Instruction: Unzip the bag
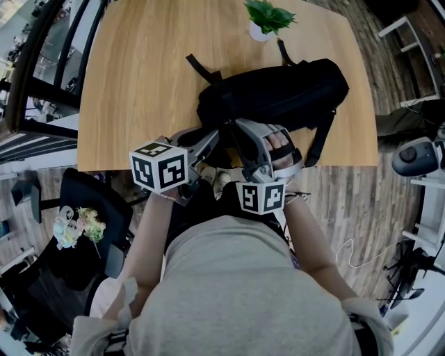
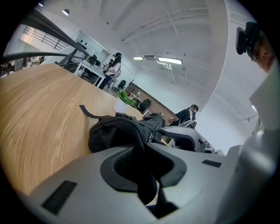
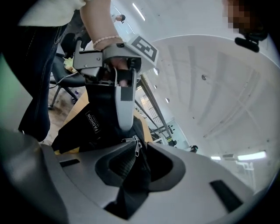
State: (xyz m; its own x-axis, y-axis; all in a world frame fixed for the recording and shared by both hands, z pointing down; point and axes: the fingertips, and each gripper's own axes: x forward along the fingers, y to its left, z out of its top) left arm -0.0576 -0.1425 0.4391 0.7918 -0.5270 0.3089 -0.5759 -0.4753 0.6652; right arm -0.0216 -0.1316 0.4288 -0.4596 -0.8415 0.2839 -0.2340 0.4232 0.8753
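Gripping the near end of the bag [image 1: 278, 94] with both tools, you stand at the edge of the table [image 1: 139, 83]. The bag lies with its long axis running away from you and off to your right, toward a plant [image 1: 268, 17]. The left gripper [image 1: 207, 142] is clamped on a fold of black fabric. The right gripper [image 1: 245, 139], just beside it, is closed on fabric too. The zip's run should follow the long axis, so the pull looks set to travel away from you and rightward, and your right hand is the nearer one to make it. From overhead the zip is lost in black cloth and the tools' bodies. Only the right gripper view shows the zip pull [image 3: 137, 146], hanging at the mouth of its jaws. Whether the pads pinch the tab itself or only the cloth beside it cannot be told. The left gripper view shows no zip, only the bag's bulk stretching ahead across the wood.
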